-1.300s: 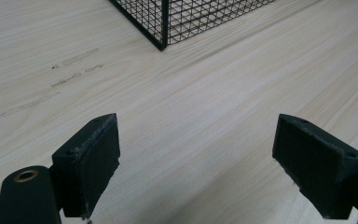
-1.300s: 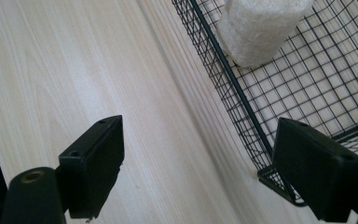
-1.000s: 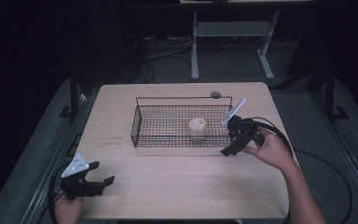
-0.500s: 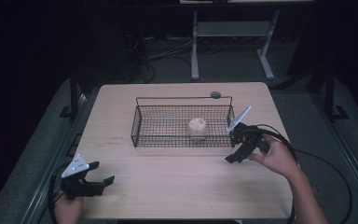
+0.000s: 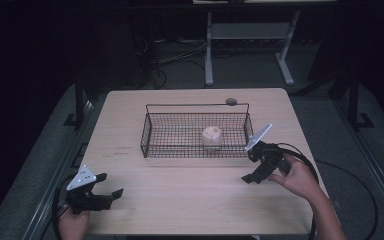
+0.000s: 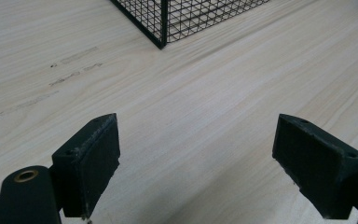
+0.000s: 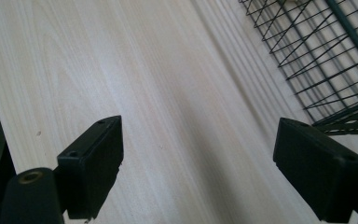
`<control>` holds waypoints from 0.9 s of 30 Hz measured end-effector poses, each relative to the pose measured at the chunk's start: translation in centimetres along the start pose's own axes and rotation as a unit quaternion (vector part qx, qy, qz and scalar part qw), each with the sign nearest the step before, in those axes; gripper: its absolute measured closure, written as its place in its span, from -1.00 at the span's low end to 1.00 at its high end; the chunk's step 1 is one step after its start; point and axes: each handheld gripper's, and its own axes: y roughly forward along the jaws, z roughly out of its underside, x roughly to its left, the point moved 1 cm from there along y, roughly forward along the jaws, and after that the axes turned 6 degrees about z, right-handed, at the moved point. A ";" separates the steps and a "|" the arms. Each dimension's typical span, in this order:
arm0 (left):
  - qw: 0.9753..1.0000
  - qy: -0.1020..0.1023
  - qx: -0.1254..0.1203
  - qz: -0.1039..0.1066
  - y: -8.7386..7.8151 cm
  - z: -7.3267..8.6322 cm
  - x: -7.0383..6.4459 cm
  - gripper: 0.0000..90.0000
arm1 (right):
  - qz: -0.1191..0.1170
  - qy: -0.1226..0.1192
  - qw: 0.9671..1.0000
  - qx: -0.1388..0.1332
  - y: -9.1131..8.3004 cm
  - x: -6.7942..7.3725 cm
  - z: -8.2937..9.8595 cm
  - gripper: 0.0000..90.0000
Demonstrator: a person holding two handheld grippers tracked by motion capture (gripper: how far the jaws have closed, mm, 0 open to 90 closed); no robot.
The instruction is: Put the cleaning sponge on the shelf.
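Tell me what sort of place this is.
Probably a lab or recording workspace: a lone wooden table in a dark room, cables across the floor behind, a metal stand, and handheld grippers trailing cords.

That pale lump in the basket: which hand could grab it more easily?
Probably the right gripper: open, just outside the basket end nearest the lump. The left gripper, also open, sits at the table's near corner.

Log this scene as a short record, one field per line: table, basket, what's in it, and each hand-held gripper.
table: light wood
basket: black wire, at the table's middle, handle raised along the far side
contents: one pale, roundish object, right of centre; kind unclear
small dark disc: on the table behind the basket
left hand-held gripper: open, empty, at the near left corner
right hand-held gripper: open, empty, just outside the basket's right end
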 end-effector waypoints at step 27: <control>1.000 0.002 0.001 0.000 0.1 -0.1 -0.1 -0.70 | -0.007 0.002 1.000 -0.012 0.9 1.7 2.5 -0.65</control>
